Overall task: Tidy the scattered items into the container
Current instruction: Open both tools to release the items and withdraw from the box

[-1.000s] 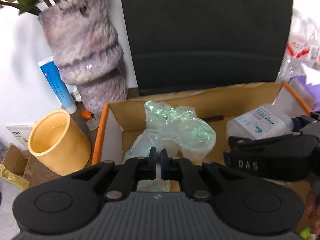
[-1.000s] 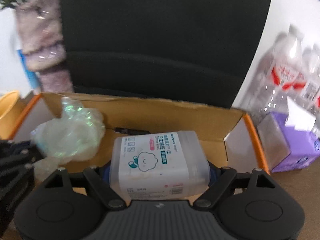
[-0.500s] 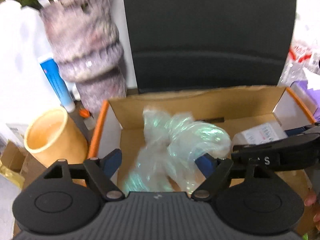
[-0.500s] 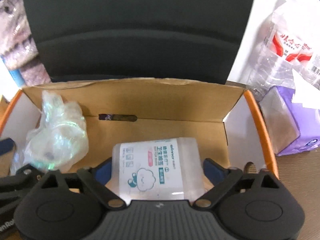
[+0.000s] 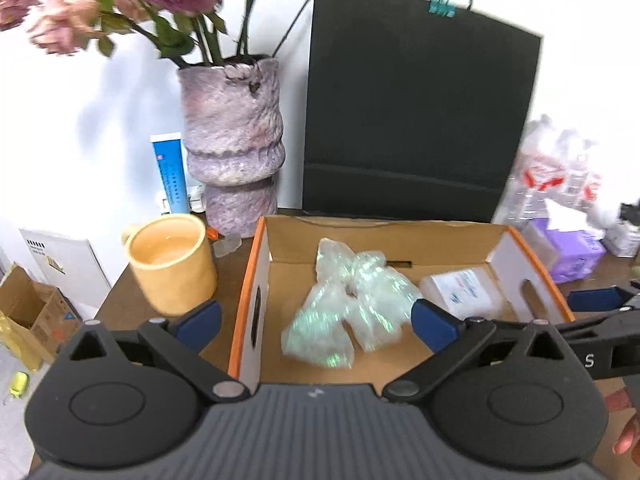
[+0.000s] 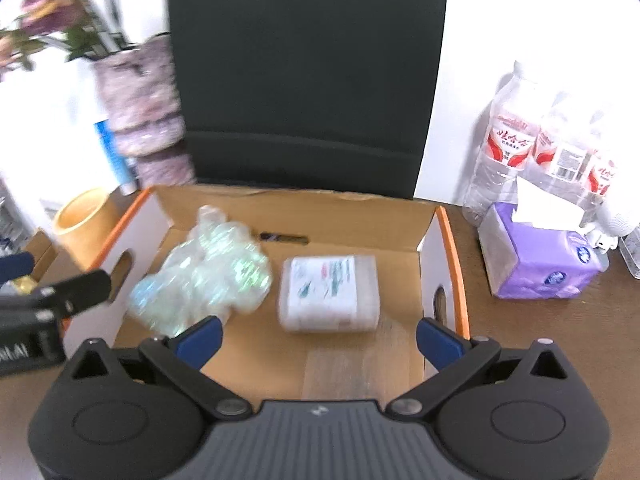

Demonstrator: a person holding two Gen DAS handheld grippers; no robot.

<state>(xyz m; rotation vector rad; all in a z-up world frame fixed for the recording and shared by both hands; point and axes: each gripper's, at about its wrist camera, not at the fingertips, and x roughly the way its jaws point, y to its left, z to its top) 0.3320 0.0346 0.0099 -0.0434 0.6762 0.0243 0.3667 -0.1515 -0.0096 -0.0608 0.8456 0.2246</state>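
An open cardboard box (image 5: 256,280) (image 6: 444,248) with orange edges stands on the brown table. Inside it lie a crumpled iridescent plastic bag (image 5: 352,308) (image 6: 204,276) on the left and a white wipes pack (image 5: 460,292) (image 6: 330,294) on the right. My left gripper (image 5: 316,322) is open above the box's near left side, holding nothing. My right gripper (image 6: 318,336) is open above the near edge, with the wipes pack lying free below and ahead of it. Each gripper shows at the edge of the other's view.
A yellow mug (image 5: 172,264) and a purple vase (image 5: 232,148) with flowers stand left of the box, a blue tube (image 5: 170,172) behind them. A black paper bag (image 5: 416,112) stands behind the box. A purple tissue box (image 6: 540,256) and water bottles (image 6: 520,140) are to the right.
Both grippers opened and pulled back and up. The plastic bag dropped from the left gripper and the wipes pack from the right; both now lie in the box.
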